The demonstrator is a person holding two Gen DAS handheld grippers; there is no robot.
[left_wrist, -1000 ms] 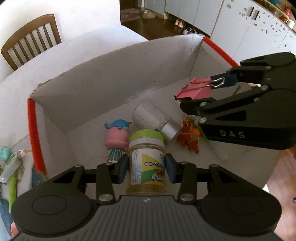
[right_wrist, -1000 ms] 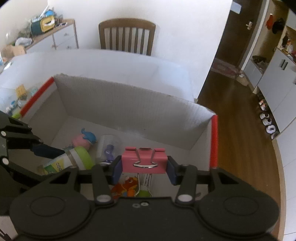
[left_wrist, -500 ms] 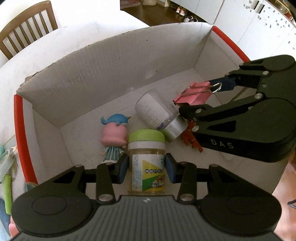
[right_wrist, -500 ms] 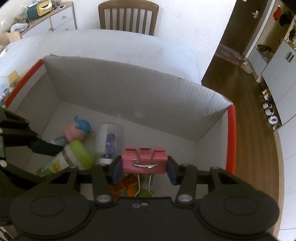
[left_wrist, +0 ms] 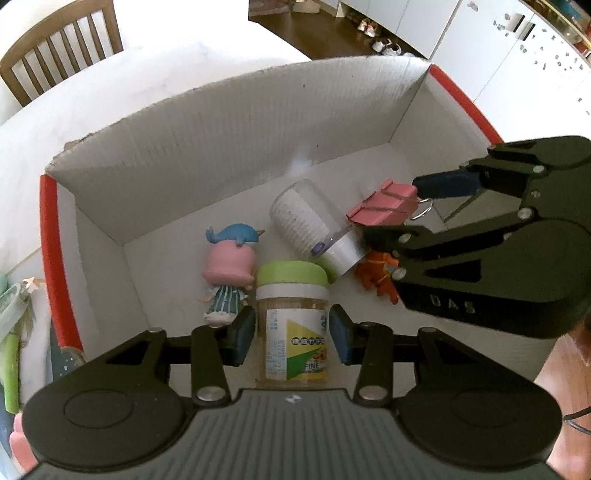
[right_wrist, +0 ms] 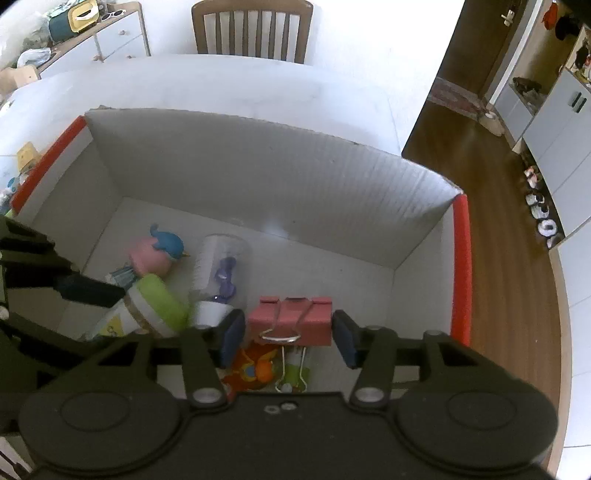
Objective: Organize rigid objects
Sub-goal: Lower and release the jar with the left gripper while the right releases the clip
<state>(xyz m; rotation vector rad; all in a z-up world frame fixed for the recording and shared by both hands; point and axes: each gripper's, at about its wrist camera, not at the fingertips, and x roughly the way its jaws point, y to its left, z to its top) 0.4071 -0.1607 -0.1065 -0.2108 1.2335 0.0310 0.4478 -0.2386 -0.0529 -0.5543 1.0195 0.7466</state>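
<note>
Jar: green-lidded jar stood between the pads of the left gripper, low inside the cardboard box, near its floor; whether the base already rested on it could not be told.
Left fingers: jaws were opening; narrow gaps showed between the blue pads and the glass, so the grip looked released, probably to leave the jar in the box.
Binder clip: pink binder clip sat between the right gripper pads, lower in the box than its rim, wire handles toward the camera.
Right fingers: jaws were opening; daylight showed on both sides of the clip, so the pads no longer pressed it. Whether the clip was falling or resting on something below could not be told.
Beside the jar: clear plastic cup lay on its side just behind the jar, mouth toward the far wall, a small purple item inside.
Left of the jar: pink figurine with a blue whale hat stood close against the jar.
Right of the jar: orange toy lay on the floor, partly under the right gripper; a green binder clip lay next to it, beneath the pink one.
Box: white walls, red-edged side flaps, open top; it served as the collecting place, so both hands pointed steeply down into it.
Around the box: it sat on a white table, a wooden chair at the far side.
Judgement: both drops looked nearly finished; withdrawal upward seemed the next need, without nudging the jar over.
</note>
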